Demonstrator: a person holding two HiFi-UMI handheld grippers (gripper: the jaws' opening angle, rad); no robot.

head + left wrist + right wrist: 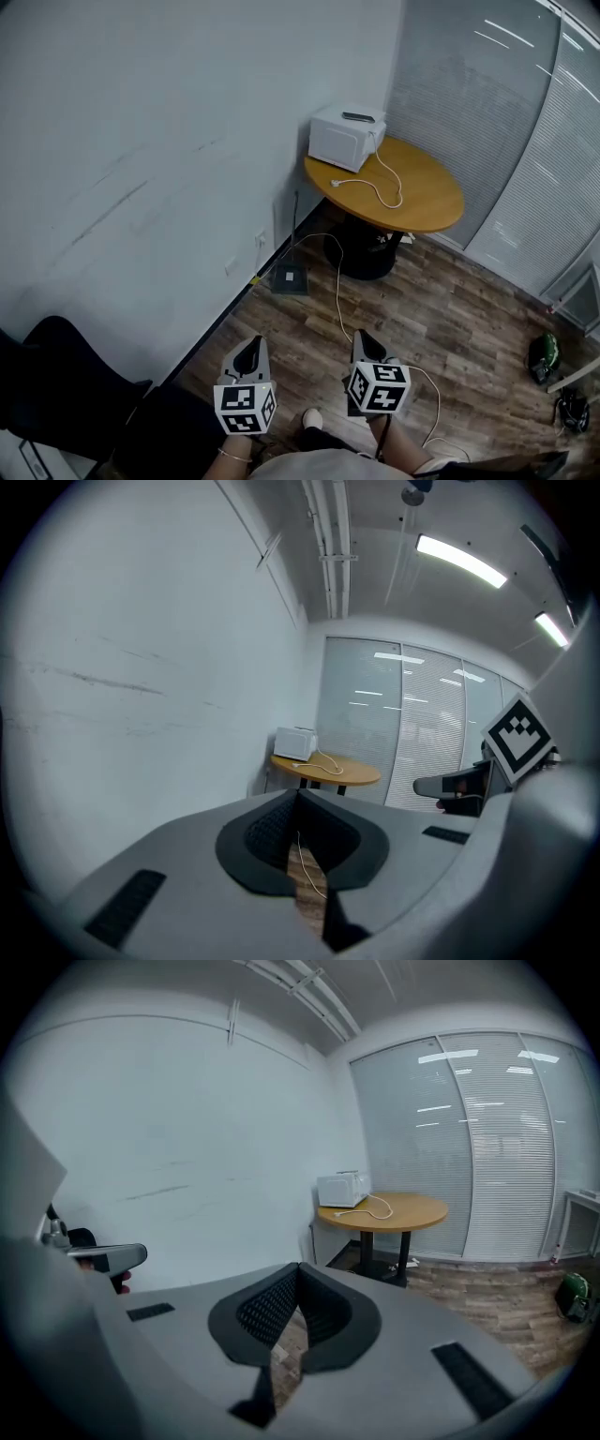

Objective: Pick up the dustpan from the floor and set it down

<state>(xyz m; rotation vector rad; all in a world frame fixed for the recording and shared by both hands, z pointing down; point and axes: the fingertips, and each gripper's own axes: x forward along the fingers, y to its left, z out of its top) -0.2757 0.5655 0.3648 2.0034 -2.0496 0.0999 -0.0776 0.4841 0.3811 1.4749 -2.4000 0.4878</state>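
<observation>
Wooden floor by the wall held the dustpan, well ahead of the left gripper and right gripper, both with fingers together and empty.

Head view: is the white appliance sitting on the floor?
No, the white appliance sits on the round wooden table by the wall.

A dark flat thing on the floor by the wall is showing too small for me to name. The black chair is being cut off by the left edge, and the green object is looking unclear.
</observation>
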